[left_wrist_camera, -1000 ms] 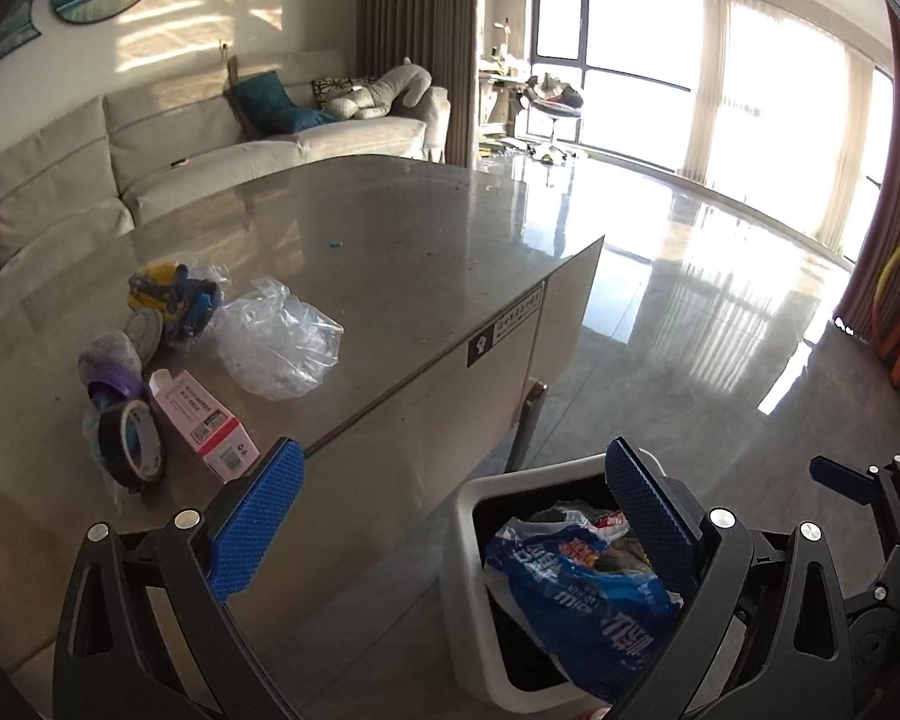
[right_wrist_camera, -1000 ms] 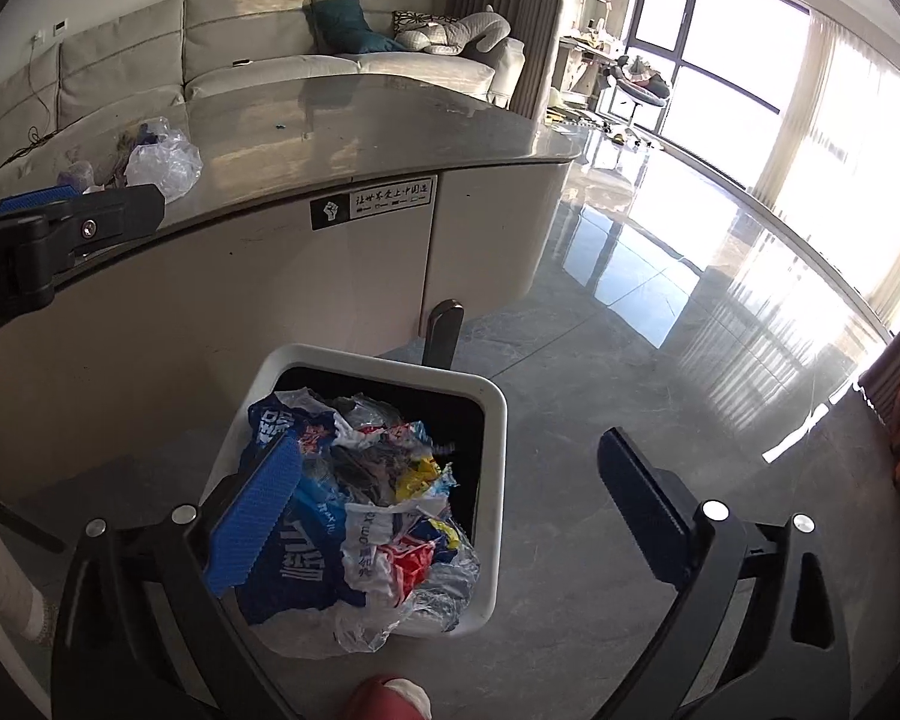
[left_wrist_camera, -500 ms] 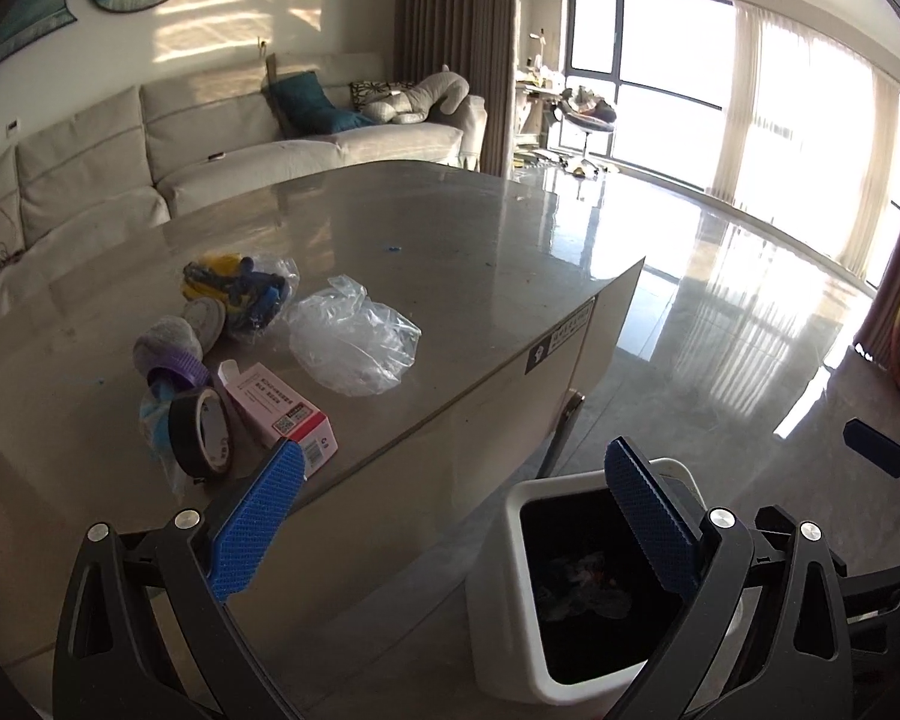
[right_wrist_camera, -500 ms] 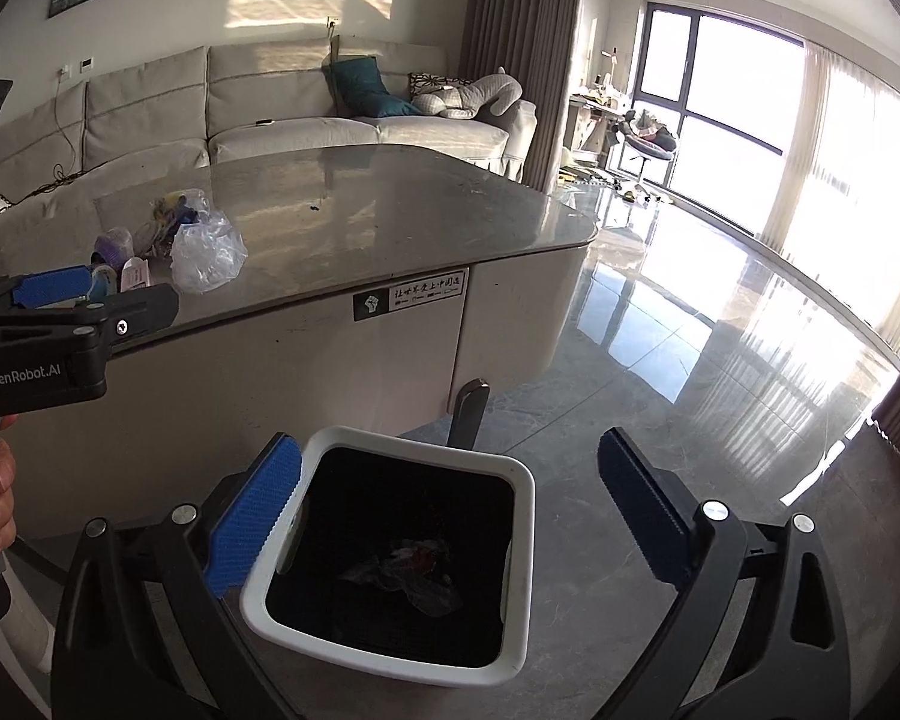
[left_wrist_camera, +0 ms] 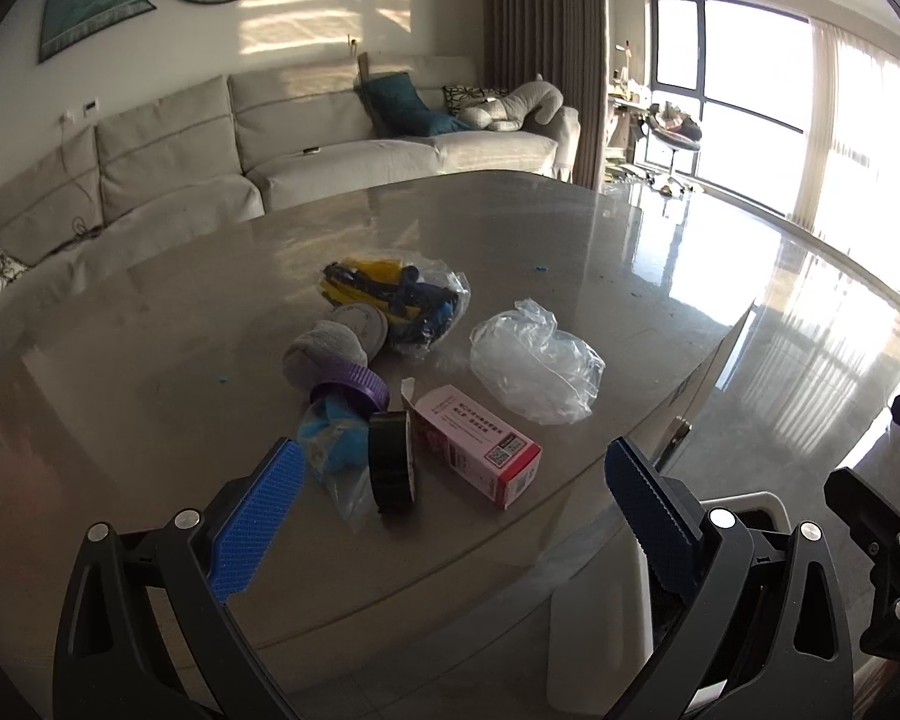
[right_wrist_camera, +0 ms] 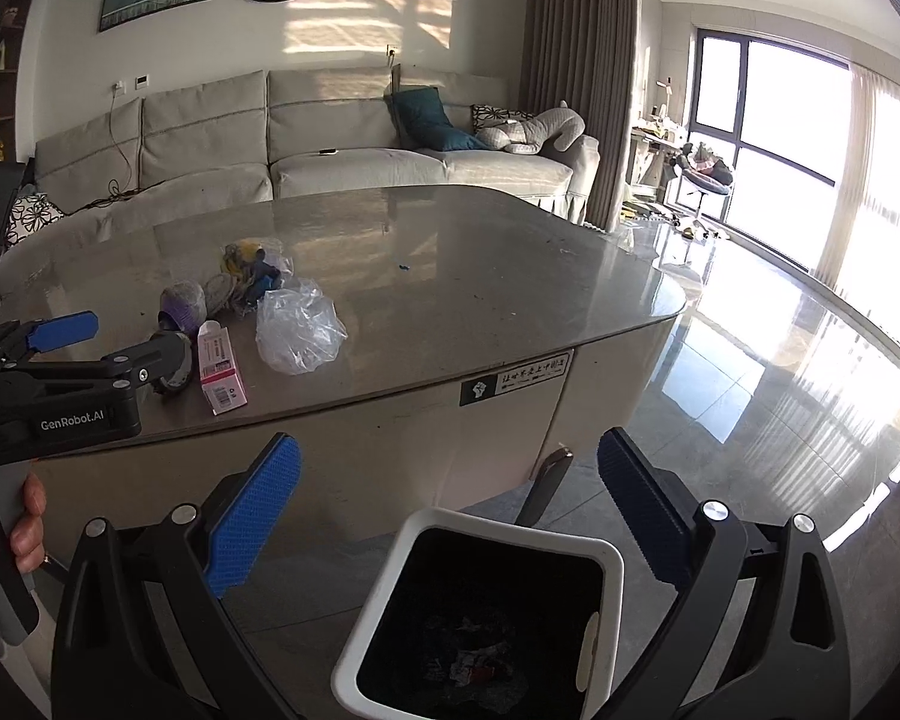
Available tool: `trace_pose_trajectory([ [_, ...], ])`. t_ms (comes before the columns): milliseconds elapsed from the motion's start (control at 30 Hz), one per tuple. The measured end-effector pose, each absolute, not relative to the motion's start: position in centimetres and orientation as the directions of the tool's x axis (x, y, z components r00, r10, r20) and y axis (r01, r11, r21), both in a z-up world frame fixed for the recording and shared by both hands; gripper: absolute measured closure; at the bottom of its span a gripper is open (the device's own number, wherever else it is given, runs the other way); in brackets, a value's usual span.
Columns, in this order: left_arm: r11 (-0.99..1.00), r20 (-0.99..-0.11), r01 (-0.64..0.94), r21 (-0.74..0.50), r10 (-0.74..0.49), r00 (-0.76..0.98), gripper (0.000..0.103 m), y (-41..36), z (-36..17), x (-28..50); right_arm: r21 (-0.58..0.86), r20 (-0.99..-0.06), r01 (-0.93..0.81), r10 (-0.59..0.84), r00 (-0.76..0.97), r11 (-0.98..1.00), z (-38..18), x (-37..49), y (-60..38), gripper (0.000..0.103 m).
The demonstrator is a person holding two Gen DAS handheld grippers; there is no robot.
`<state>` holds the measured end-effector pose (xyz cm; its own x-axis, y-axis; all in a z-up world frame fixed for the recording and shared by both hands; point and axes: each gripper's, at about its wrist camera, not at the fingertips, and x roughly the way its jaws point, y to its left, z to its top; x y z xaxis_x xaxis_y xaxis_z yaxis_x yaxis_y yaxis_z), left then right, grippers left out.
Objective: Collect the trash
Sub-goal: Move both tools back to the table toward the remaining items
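The left gripper (left_wrist_camera: 450, 510) hovers over the near edge of the grey worktop (left_wrist_camera: 570, 240), jaws wide and holding nothing. Just ahead of it lies the trash, left to right: a purple-capped bottle (left_wrist_camera: 339, 369), a black tape roll (left_wrist_camera: 392, 461) standing on edge, a pink carton (left_wrist_camera: 474, 447) touching the roll, a yellow-and-blue bundle in clear wrap (left_wrist_camera: 399, 300) behind them, and a crumpled clear plastic bag (left_wrist_camera: 537, 369) slightly apart. The right gripper (right_wrist_camera: 447, 510) hangs off the worktop above the white trash bin (right_wrist_camera: 450, 531) on the floor, jaws wide and empty; crumpled wrappers (right_wrist_camera: 480, 660) lie at the bin's dark bottom.
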<state>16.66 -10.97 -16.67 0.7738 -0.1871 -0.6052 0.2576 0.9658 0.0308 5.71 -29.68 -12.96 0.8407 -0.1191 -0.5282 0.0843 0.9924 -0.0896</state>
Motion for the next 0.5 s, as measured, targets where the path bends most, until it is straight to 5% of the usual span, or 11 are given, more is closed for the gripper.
trace_pose_trajectory([
  [500, 0.977, -0.629, 0.203, 0.059, -0.121, 0.768, 0.005, -8.5, -19.0, 21.1, -0.095, -0.467, -0.006, -0.039, 0.883, 0.995, -11.5, 11.4, -25.3, 0.004],
])
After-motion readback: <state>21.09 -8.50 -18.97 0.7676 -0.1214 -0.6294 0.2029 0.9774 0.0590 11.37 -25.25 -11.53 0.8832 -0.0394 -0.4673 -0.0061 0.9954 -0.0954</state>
